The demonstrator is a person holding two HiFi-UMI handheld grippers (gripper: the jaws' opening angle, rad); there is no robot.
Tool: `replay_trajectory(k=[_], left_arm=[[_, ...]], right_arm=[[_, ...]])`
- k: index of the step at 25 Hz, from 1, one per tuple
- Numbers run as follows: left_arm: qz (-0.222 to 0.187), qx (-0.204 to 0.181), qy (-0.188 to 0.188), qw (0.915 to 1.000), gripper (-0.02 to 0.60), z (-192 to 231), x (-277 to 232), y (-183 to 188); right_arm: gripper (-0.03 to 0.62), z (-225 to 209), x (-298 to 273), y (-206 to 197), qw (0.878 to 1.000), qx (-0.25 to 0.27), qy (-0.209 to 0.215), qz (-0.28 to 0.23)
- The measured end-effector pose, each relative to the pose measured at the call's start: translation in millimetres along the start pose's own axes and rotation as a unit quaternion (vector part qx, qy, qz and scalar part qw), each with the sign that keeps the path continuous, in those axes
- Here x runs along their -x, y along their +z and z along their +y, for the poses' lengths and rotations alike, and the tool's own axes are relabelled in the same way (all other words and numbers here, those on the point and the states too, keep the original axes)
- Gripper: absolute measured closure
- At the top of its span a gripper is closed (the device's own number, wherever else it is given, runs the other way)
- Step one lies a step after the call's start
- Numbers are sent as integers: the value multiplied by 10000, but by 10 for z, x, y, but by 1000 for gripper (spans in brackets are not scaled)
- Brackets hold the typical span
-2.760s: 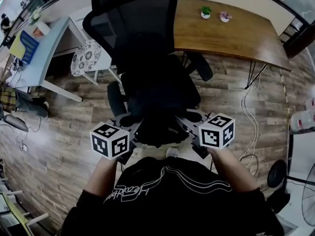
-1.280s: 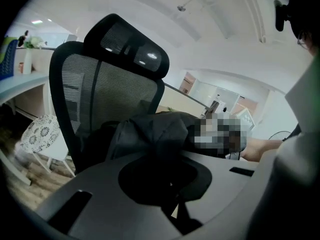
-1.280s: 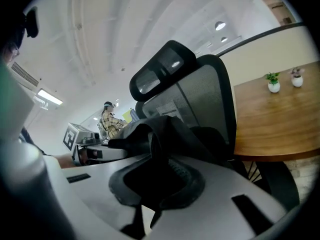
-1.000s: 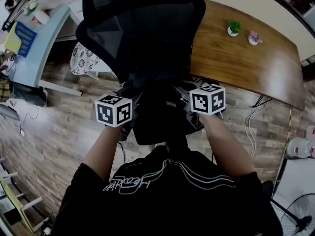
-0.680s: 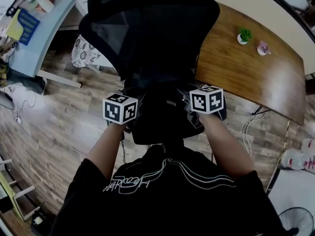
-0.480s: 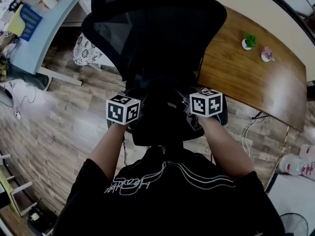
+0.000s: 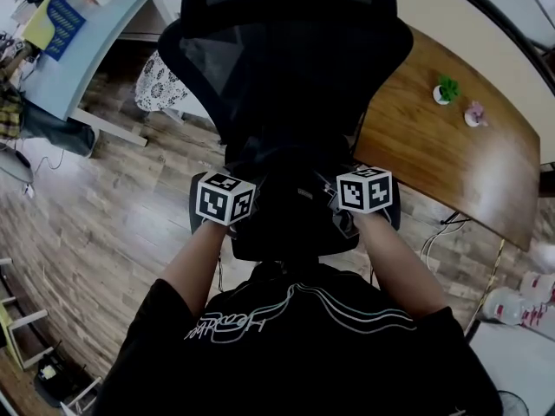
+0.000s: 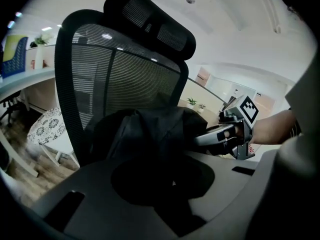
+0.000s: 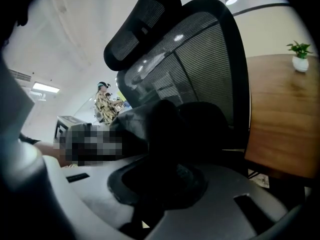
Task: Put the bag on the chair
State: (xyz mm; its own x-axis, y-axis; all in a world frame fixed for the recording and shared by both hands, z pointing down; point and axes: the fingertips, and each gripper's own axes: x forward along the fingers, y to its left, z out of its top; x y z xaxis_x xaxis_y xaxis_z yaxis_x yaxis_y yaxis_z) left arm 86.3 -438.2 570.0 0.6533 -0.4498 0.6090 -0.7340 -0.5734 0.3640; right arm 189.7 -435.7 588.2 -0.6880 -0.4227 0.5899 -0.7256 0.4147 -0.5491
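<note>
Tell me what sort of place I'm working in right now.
Most likely an office. A black mesh-backed office chair stands right in front, there is a long wooden table with small potted plants on it, and a pale desk sits at the upper left.

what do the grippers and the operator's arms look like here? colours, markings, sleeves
Left gripper and right gripper: matte grey moulded jaws with rectangular slots. Each carries a white marker cube with black square codes. Person wears a black short-sleeved top with white line graphic. No cables visible.
</note>
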Motion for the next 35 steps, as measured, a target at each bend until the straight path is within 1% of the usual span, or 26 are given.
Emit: replay_trajectory(k=[2,4,7,8,11,14,17,20,23,24,25,27,28,30,32,35], left_arm=[[56,38,-76,9999,441,-45,26,-11],[110,11,-103,9999,374,-79,49,-6],[74,-11,-30,10000,288,-79,122,9],[16,-2,-5,10000,271,-71,163,21],[-263,60,27,9996,268,-55,332,102],[-442,130,-31,9989,268,-124,512,188],[-544,166,-128,9983,278,-265,695,267],[-661,116,-276,9974,341,-477,885,325],[-843,115,-460,9953,396,-697,1111,417],[-941,121,-532,9941,420,-759,1197,477],[-1048,130,-604,9926,448,-816,1283,546],[-1223,175,-738,9896,503,-914,1431,673],[-1288,207,-795,9883,517,-953,1488,723],[-1397,285,-895,9857,532,-1019,1564,793],[-1457,348,-975,9839,537,-1087,1601,816],[-1456,285,-1073,9831,540,-1180,1633,791]], right_arm=[[529,29,9,-16,10000,-18,68,65],[474,39,30,-5,9999,-64,93,63],[376,53,107,13,10000,14,8,-12],[351,70,145,15,10000,73,-3,-50],[306,131,288,57,9995,181,-10,-250],[304,167,481,111,9985,294,-121,-455],[319,271,695,159,9973,382,-138,-607],[354,483,926,241,9957,219,137,-894],[416,773,1165,341,9912,131,517,-1209],[449,864,1235,390,9897,191,582,-1296],[466,941,1298,441,9883,269,607,-1376],[534,1054,1394,525,9857,384,635,-1511],[553,1100,1426,553,9845,407,671,-1569],[595,1193,1480,585,9816,429,785,-1689],[600,1311,1551,613,9766,548,935,-1856],[600,1502,1660,646,9669,812,1164,-2122]])
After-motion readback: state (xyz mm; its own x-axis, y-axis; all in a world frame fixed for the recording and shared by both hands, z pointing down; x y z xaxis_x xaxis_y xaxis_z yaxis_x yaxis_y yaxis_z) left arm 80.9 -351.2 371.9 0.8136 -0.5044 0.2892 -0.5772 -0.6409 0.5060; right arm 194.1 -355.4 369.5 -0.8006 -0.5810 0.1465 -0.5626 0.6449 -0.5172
